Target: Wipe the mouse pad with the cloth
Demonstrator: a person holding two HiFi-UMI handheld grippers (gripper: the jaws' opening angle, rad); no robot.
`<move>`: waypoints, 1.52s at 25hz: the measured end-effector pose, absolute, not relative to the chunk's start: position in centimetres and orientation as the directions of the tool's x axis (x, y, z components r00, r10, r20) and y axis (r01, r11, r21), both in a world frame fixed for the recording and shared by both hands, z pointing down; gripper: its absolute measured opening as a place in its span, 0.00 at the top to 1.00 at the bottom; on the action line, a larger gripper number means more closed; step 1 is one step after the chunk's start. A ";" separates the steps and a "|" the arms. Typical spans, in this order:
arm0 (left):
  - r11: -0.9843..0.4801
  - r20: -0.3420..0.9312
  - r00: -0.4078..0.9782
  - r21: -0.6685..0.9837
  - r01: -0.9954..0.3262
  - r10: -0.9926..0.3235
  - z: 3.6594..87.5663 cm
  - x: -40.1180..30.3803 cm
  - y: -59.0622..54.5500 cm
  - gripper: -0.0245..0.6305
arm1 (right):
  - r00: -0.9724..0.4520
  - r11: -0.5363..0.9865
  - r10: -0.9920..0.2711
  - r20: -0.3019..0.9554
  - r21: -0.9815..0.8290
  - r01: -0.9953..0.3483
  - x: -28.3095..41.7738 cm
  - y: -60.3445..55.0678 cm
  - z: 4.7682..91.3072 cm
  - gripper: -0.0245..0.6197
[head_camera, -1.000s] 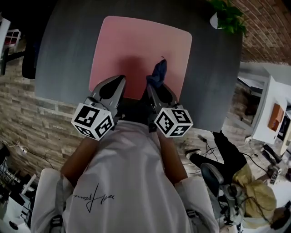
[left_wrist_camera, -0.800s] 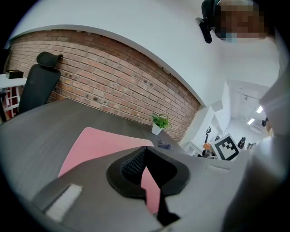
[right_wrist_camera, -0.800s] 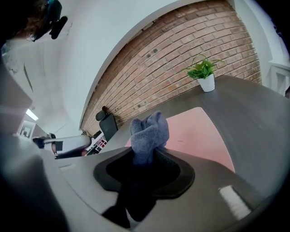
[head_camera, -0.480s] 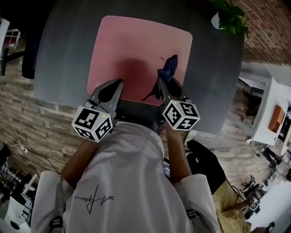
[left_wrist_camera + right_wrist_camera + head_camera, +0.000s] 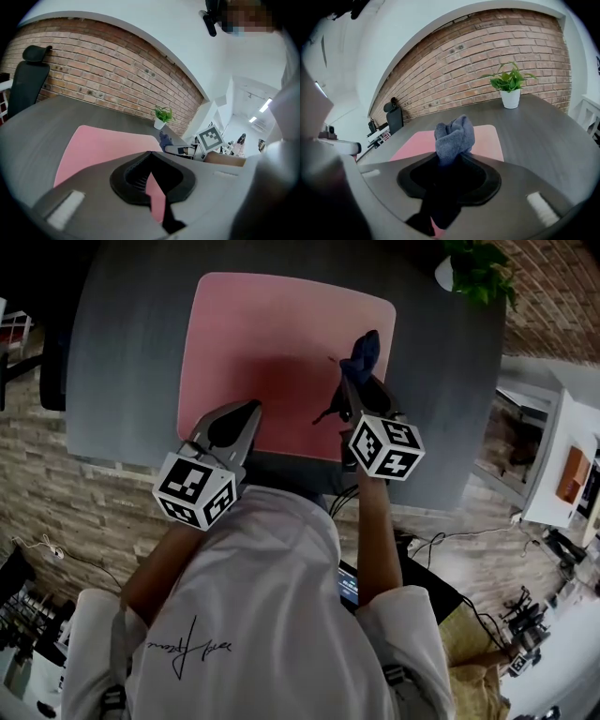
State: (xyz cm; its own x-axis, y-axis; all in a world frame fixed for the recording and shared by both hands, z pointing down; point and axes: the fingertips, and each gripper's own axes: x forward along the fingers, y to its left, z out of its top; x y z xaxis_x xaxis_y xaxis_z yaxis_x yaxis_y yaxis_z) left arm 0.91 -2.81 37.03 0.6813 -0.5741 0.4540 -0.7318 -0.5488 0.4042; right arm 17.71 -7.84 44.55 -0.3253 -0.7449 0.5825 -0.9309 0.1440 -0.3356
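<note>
Right gripper: jaws clamped on the bunched blue cloth, over the far right part of the pink mouse pad; contact with the pad unclear. Left gripper: jaws together, empty, at the pad's near edge. Judgement: wiping in hand; left side likely remains.

The left claw fills the near part of the view. Its two jaws meet at the tips with nothing between them, and a strip of pink shows through the slot behind. Beyond it the pink mouse pad lies flat on the dark grey surface. At the pad's far right corner a blue cloth sits bunched at the tip of the right claw. Farther off a potted plant stands before a brick wall. A black chair is at the far left.
</note>
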 end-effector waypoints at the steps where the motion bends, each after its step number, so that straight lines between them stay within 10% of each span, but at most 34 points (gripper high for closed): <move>1: -0.553 0.461 0.685 0.406 -0.728 -0.564 37.2 1.1 -2.8 0.95 | -0.314 0.135 -0.744 0.590 -0.328 -0.935 18.1 -8.4 44.8 0.76; 38: -0.538 0.518 0.664 0.394 -0.745 -0.539 40.0 -0.8 -5.9 0.96 | -0.160 0.059 -0.600 0.784 -0.156 -0.986 21.8 -16.6 51.5 0.75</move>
State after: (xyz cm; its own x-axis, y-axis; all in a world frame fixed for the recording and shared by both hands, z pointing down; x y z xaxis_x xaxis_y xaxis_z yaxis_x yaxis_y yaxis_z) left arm -0.85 -5.88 39.99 0.6637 -0.5392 0.5184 -0.7450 -0.5380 0.3943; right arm 21.82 -16.64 51.47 -0.1599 -0.6000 0.7838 -0.9860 0.0593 -0.1558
